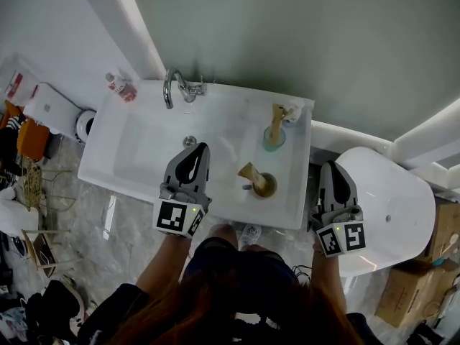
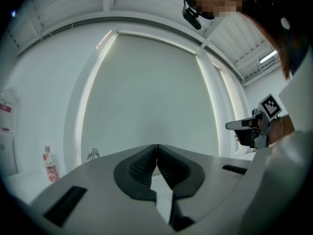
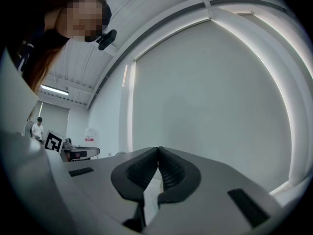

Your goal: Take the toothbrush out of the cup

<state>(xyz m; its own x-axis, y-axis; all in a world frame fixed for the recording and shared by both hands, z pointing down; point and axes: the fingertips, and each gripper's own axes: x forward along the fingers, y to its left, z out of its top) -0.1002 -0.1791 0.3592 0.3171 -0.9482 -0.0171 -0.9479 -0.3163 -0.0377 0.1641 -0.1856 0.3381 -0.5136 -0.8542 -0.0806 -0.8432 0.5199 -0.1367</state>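
**A:** How were the fingers set?

**B:** Both pairs were pressed together on nothing. The left gripper [image 1: 200, 148] hung over the sink [image 1: 136, 149]. The right gripper [image 1: 328, 166] was past the sink's right edge, over the near side of the toilet [image 1: 392, 207].

**A:** And the toothbrush?

**B:** The toothbrush [image 1: 277, 118] stood in the blue-green cup [image 1: 274, 141] on the sink's back right corner. That was ahead of both pairs of fingers, to the right of the left pair and to the left of the right pair.

**A:** Did anything stand in the way?

**B:** A brown cup [image 1: 265, 186] with a wooden piece [image 1: 251, 171] in it stood just right of the left fingers, nearer than the blue-green cup. I couldn't tell what the piece was.

**A:** What was the count?

**B:** There were two cups, one tap [image 1: 177, 86] straight ahead of the left fingers, one drain [image 1: 189, 141] just off their tips, and one bottle [image 1: 122, 87] far ahead to their left.
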